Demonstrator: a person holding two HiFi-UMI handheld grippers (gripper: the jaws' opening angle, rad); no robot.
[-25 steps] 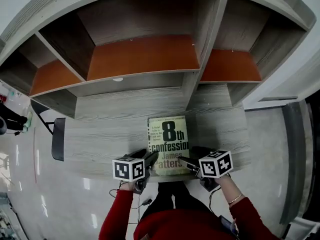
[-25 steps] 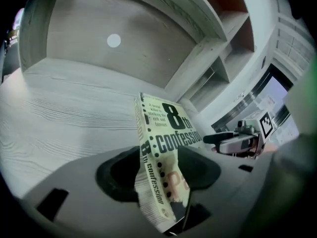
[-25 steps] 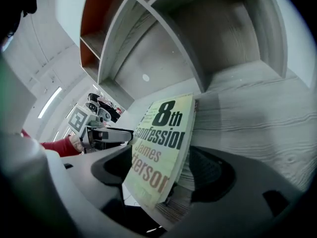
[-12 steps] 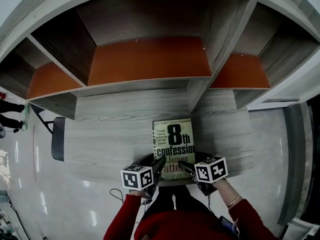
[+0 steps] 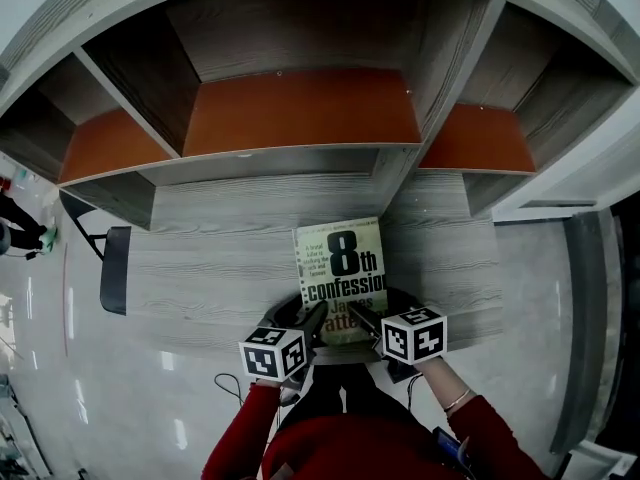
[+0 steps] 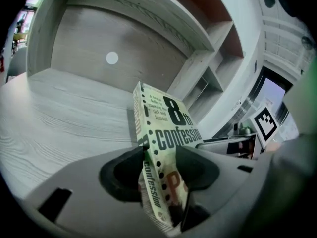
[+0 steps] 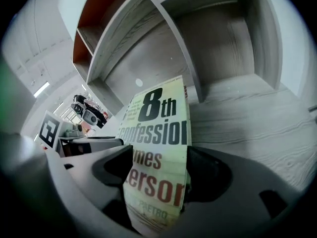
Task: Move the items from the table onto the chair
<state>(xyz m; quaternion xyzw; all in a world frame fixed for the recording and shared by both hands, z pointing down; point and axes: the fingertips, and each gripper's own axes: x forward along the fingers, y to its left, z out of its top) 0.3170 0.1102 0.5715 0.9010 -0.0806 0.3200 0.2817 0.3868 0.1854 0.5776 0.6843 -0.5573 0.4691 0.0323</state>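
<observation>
A pale green paperback book (image 5: 340,266) with "8th confession" on its cover lies on the grey wood desk (image 5: 220,268), its near end at the desk's front edge. My left gripper (image 5: 312,320) is at the book's near left corner. Its jaws are closing, and the spine of the book (image 6: 163,118) stands between the pads, which touch both sides. My right gripper (image 5: 362,318) is at the near right corner. In the right gripper view the book (image 7: 158,118) fills the gap of the right gripper (image 7: 161,175), both pads against it.
Behind the desk rise open shelf compartments with orange panels (image 5: 300,108). A dark chair (image 5: 113,283) stands on the glossy floor left of the desk. The person's red sleeves (image 5: 240,428) are below the grippers.
Both grippers have drawn closer together and slid further onto the book's near end. The left jaws have narrowed around the spine. The book has stayed where it was on the desk.
</observation>
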